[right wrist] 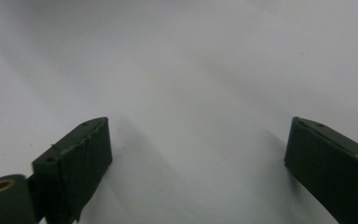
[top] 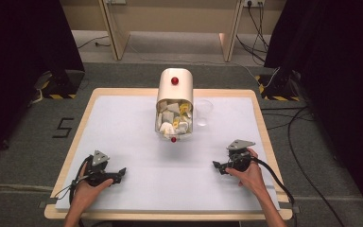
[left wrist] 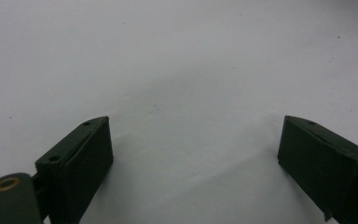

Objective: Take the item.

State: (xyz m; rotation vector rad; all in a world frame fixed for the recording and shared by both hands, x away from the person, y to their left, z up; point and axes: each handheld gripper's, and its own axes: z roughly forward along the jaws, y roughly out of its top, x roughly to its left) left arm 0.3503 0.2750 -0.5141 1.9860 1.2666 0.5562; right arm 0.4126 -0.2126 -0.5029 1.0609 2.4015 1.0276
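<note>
Here, the person is holding one gripper in each hand near the front edge of the tabletop, which is carrying a pale, slightly bluish mat. In the high view the left gripper is lying at about 7 o'clock of the mat, with its tips pointing to 3 o'clock, toward the middle. The right gripper is lying at about 4 o'clock, with its tips pointing to 9 o'clock, so the two are facing each other and are well apart. The left hand and the right hand are resting on the mat behind them.

In the left gripper view the two black jaws are standing wide apart, with bare mat between them. In the right gripper view the jaws are also standing wide apart, and nothing is sitting between them.

The cream container is lying on its side at about 12 o'clock of the mat, far from both grippers. Its open mouth is facing the person, and white and yellow pieces are filling it up to the mouth; I cannot tell what they are. A red knob is sitting on its upper side and a second red knob is showing at its front edge. A clear plastic cup is standing upright just beside the container, at its 3 o'clock.
</note>
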